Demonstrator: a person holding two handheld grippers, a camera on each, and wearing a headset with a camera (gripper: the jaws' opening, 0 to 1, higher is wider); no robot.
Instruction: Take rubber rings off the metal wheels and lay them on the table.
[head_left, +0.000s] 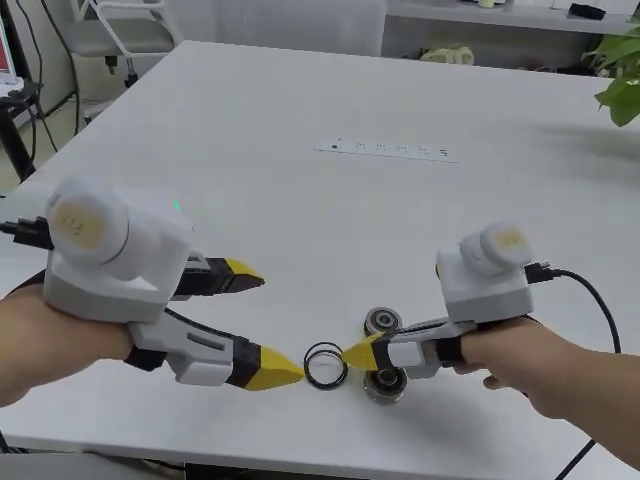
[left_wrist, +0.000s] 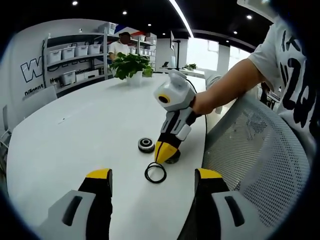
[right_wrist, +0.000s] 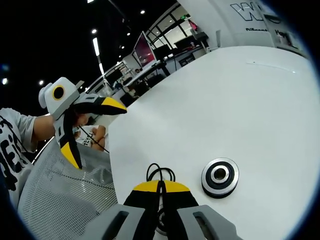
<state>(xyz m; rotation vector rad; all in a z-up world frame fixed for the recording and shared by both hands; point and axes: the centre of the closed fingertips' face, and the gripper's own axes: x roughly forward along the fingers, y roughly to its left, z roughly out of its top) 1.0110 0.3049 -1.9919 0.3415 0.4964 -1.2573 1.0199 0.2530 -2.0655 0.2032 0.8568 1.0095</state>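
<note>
Head view: where do the two grippers sit, and why?

— Both are low over a smooth white table (head_left: 330, 220), with their tips facing each other. The left gripper (head_left: 268, 322) has its jaws spread wide. A loose rubber ring (head_left: 308, 366) lies flat on the table just beyond its lower tip. The right gripper (head_left: 358, 352) has its jaws pressed together, with the tips at the ring's opposite edge. I cannot tell whether they pinch that edge or only touch it.

And from the left gripper's own camera?

— The ring lies ahead of the wide jaws, midway between them. I judge the left gripper is open because it has nothing to carry, and is standing ready.

Where are the wheels?

— The near wheel (head_left: 385, 384) sits directly beneath the right jaws and is partly hidden by them. The far wheel (head_left: 383, 320) stands free just beside those jaws, apart from the ring. The ring looks already off and laid down, so at least one wheel is probably still to strip.

What are the shapes and textures?

— The loose ring is a thin, matt black loop that looks pliable. In the right gripper view the far wheel is a short, thick disc with a bright silvery hub, a centre hole and a black band round its rim, likely its own rubber ring. The jaw tips are tapered yellow wedges on black fingers.
</note>
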